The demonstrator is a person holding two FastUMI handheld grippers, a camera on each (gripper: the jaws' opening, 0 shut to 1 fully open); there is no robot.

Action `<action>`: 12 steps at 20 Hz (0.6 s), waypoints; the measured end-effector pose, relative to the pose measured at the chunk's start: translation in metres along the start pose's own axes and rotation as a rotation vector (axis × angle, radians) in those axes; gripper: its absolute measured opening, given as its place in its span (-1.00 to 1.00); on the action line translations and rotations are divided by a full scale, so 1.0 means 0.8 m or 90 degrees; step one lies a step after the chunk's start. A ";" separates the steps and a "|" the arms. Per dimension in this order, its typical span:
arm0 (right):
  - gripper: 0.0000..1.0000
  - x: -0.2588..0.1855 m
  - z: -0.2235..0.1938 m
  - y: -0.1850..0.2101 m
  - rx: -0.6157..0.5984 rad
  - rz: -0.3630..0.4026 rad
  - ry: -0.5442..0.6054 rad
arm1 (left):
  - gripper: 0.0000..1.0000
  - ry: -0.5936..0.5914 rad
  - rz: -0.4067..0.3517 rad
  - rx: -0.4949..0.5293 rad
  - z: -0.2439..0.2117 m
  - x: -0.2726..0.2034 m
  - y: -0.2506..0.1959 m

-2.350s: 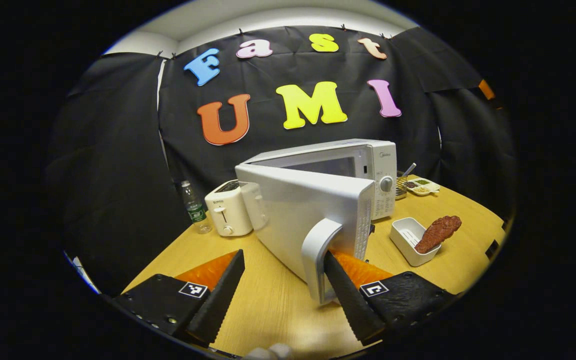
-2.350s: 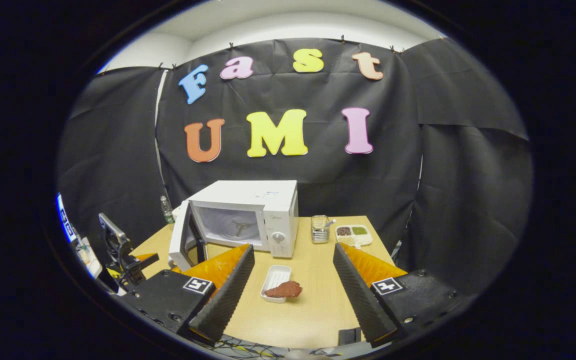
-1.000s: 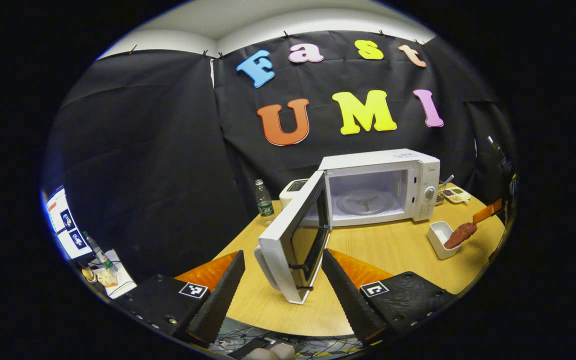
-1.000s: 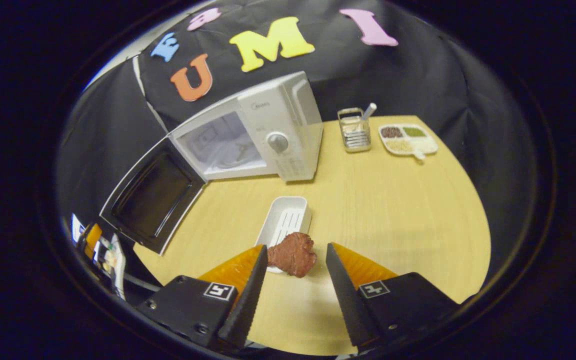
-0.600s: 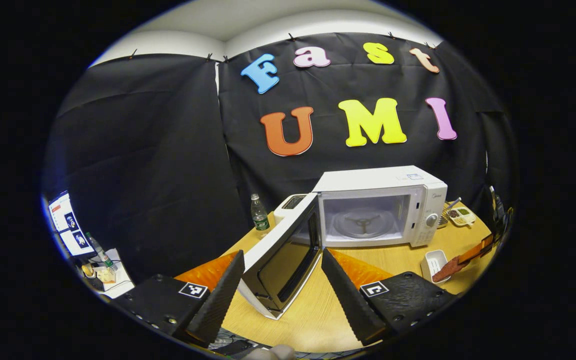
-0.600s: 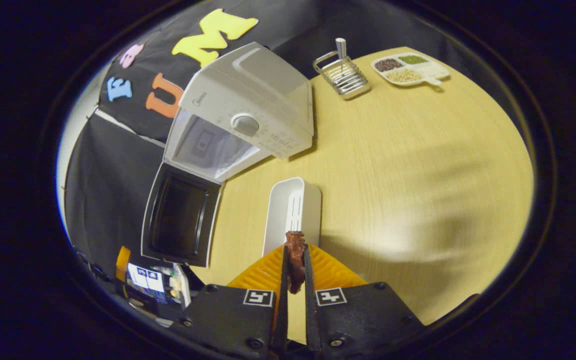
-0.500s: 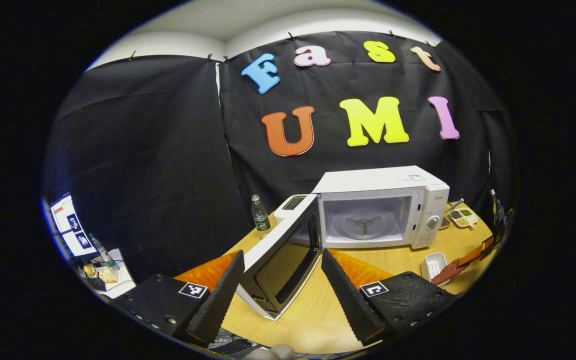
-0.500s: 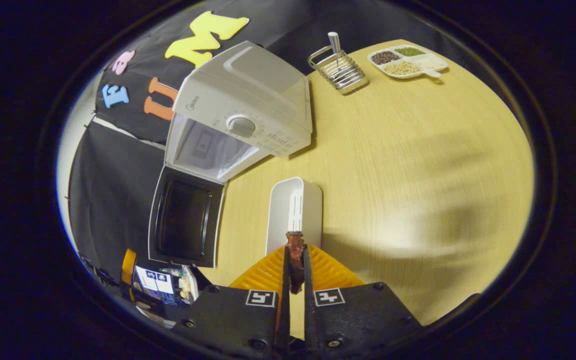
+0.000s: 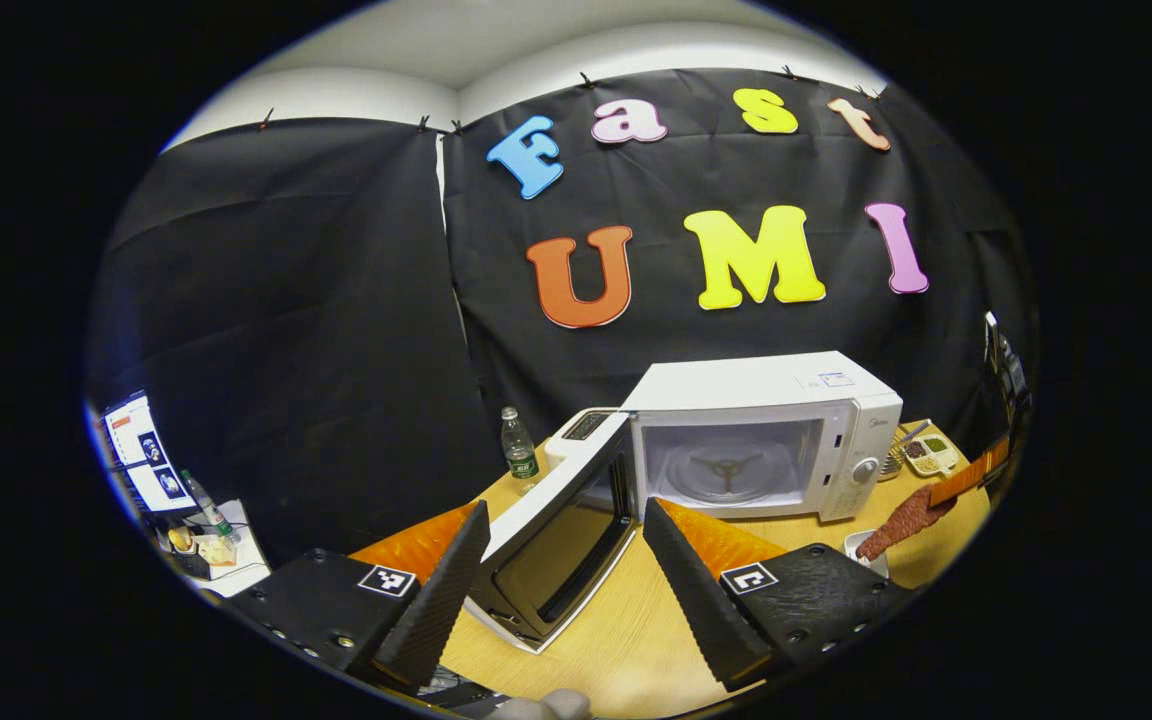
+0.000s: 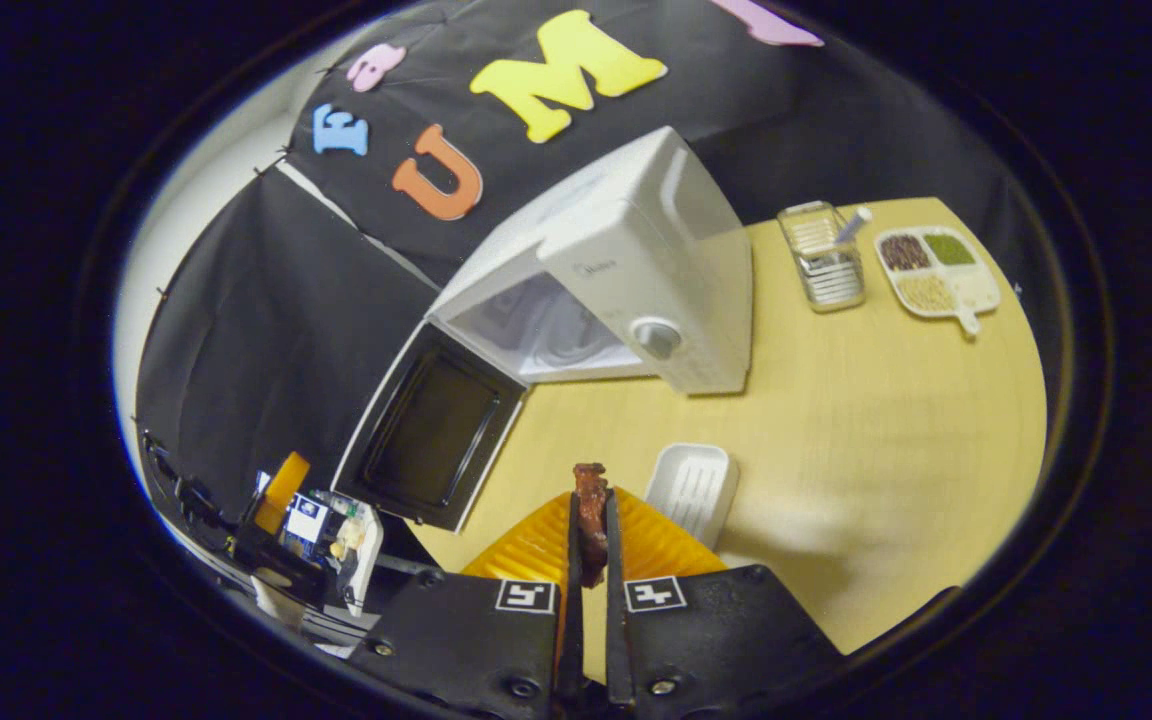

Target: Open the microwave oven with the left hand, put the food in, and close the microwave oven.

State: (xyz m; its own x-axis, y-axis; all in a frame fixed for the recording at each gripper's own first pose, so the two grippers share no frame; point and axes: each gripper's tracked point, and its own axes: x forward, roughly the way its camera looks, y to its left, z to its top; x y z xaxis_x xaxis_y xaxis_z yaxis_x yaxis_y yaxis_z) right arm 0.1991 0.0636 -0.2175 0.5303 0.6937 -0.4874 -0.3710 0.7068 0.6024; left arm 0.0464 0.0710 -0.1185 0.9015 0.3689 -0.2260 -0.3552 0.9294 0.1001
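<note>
The white microwave oven (image 9: pixel 766 400) stands at the back of the wooden table, its door (image 9: pixel 556 530) swung wide open and the glass turntable (image 9: pixel 726 470) showing inside. My left gripper (image 9: pixel 566 520) is open in front of the door, holding nothing. My right gripper (image 10: pixel 588 500) is shut on the brown piece of food (image 10: pixel 591 520), lifted clear of the white dish (image 10: pixel 693 487). In the right gripper view the microwave oven (image 10: pixel 636 270) and its open door (image 10: pixel 431 430) lie ahead to the left. The left gripper view shows the food (image 9: pixel 901 520) and the right gripper's orange finger (image 9: pixel 966 478) at far right.
A white toaster (image 9: pixel 581 428) and a water bottle (image 9: pixel 516 452) stand left of the microwave. A wire rack (image 10: pixel 821 258) and a sectioned snack plate (image 10: pixel 936 268) sit at the table's back right. A side stand with a screen (image 9: pixel 146 465) is off the table's left edge.
The left gripper let go of the door handle and drew back, leaving the door wide open. The right gripper shut on the food and has lifted it off the dish, swinging toward the microwave.
</note>
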 end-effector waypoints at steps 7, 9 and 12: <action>-0.77 0.085 0.044 0.104 -0.033 -0.045 -0.147 | 0.89 -0.033 -0.044 0.008 0.007 0.009 0.057; -0.77 0.125 0.057 0.122 -0.008 -0.060 -0.203 | 0.89 -0.048 -0.063 -0.003 0.009 0.009 0.075; -0.76 0.184 0.084 0.139 0.042 -0.087 -0.315 | 0.89 -0.053 -0.099 -0.006 -0.005 0.008 0.104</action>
State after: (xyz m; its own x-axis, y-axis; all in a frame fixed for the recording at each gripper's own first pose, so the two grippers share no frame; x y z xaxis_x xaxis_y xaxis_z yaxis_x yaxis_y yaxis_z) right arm 0.2869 0.2354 -0.1799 0.8734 0.4358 -0.2174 -0.2326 0.7655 0.5999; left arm 0.0219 0.1505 -0.1152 0.9631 0.2189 -0.1567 -0.2117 0.9754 0.0615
